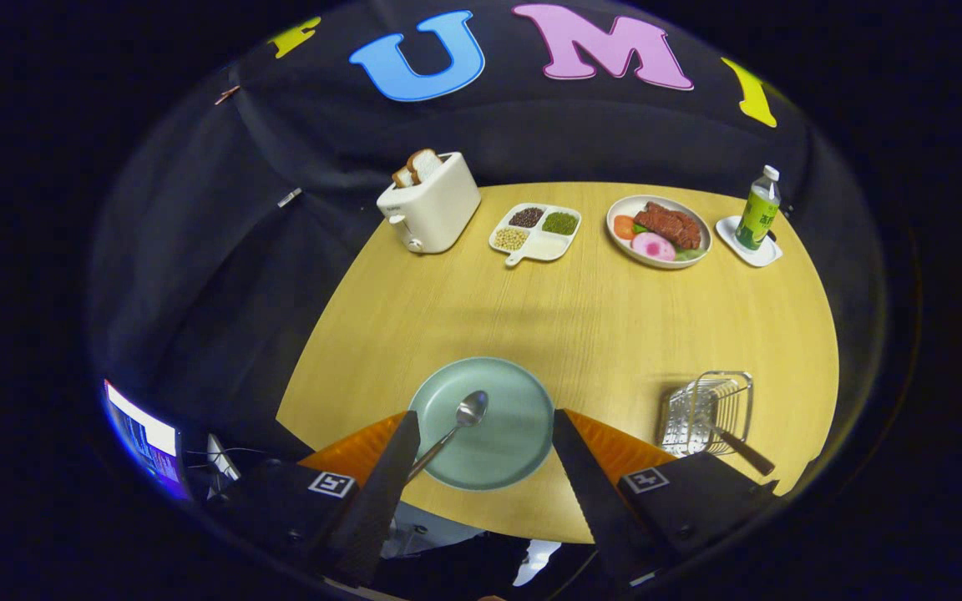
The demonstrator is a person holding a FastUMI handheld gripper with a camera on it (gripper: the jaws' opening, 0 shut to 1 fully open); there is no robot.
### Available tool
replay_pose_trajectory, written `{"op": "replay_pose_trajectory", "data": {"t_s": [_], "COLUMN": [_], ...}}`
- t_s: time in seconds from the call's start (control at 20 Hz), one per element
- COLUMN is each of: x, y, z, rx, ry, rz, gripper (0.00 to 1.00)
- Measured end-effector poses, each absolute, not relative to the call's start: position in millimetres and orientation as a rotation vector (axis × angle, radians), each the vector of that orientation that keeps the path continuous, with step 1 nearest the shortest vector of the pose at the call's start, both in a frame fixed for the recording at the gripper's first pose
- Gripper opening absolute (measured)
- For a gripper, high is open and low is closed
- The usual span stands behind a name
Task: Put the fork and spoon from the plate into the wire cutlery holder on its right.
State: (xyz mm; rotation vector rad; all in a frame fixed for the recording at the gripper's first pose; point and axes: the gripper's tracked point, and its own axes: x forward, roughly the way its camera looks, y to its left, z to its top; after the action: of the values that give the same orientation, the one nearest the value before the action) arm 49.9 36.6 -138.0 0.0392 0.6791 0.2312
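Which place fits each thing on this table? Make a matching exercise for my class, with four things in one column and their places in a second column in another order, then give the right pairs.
Things:
1. spoon
2. bread slices
3. bottle
4. wire cutlery holder

Places:
A. in the toaster
B. on the small white dish at the far right
C. on the green plate, between the open gripper fingers
D. on the table, right of the green plate, a dark handle sticking out

Pairs: 1-C, 2-A, 3-B, 4-D
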Motion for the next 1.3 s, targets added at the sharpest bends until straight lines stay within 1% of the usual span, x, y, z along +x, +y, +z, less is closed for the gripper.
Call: {"op": "replay_pose_trajectory", "data": {"t_s": [0.25,0.55,0.65,0.8,0.85,0.9,1.0,1.05,1.1,1.15,1.2,1.3], "x": [62.5,75.1,73.4,74.5,73.3,73.2,71.4,71.0,70.7,71.1,70.2,67.6], "y": [75.5,82.0,84.7,88.8,91.0,91.6,91.8,92.9,93.6,92.8,90.2,87.5], "z": [-200.4,-266.6,-284.5,-299.4,-303.4,-305.4,-309.4,-311.5,-312.4,-314.6,-315.3,-319.1], "rx": [0.056,-0.052,-0.034,-0.006,-0.011,-0.02,-0.031,-0.031,-0.029,-0.031,-0.036,-0.033], "ry": [0.803,0.918,0.969,1.021,1.033,1.037,1.044,1.052,1.058,1.064,1.073,1.089], "rz": [0.206,0.132,0.114,0.097,0.101,0.102,0.101,0.102,0.101,0.095,0.087,0.082], "gripper": [1.0,1.0,1.0,0.95,0.89,0.88,0.77,0.7,0.67,0.54,0.47,0.26]}}
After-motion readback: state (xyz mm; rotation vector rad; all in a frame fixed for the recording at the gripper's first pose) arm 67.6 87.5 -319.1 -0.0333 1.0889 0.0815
